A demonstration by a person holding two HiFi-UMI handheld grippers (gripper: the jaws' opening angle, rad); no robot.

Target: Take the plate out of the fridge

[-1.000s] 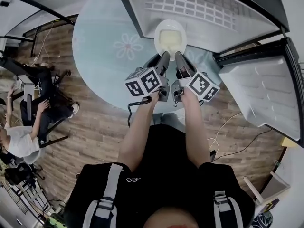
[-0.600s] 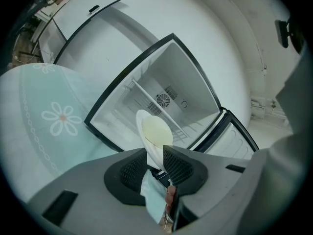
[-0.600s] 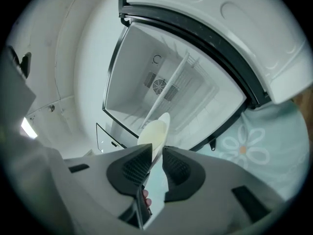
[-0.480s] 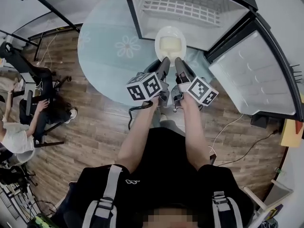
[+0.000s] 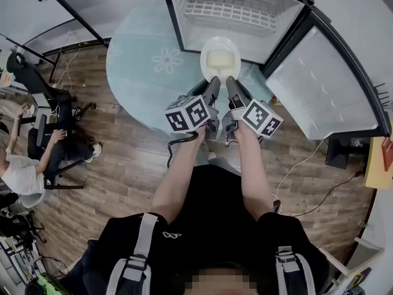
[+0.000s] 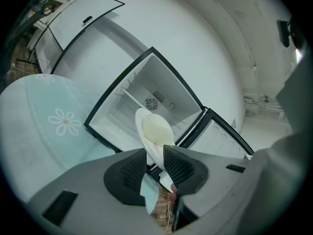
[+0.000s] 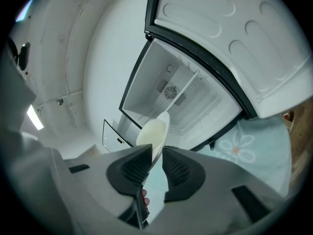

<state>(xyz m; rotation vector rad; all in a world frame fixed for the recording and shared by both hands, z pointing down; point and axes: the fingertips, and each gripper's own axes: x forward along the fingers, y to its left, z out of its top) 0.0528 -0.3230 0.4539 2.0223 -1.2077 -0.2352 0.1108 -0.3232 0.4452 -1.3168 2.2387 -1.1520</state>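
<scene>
A white plate [image 5: 220, 57] with a pale yellow centre is held in front of the open fridge [image 5: 178, 17], over its lower front edge. My left gripper [image 5: 213, 80] grips the plate's near rim from the left, and its jaws are opening slightly with the rim between the pads. My right gripper [image 5: 231, 80] is shut on the same near rim, right beside the left one. In the left gripper view the plate [image 6: 155, 131] rises from between the left gripper's [image 6: 155, 163] pads. In the right gripper view the plate [image 7: 152, 131] stands edge-on in the right gripper [image 7: 156, 161].
The fridge door [image 5: 319, 85] is swung wide open to the right. A wire shelf [image 5: 227, 8] sits inside the fridge. A round pale-blue flowered rug [image 5: 147, 66] lies on the wooden floor under the fridge. At far left a person [image 5: 24, 171] sits by an office chair [image 5: 55, 103].
The plate, with both grippers on it, has come slightly out past the fridge's front edge toward me. More of the fridge's inside and its door now shows in the head view.
</scene>
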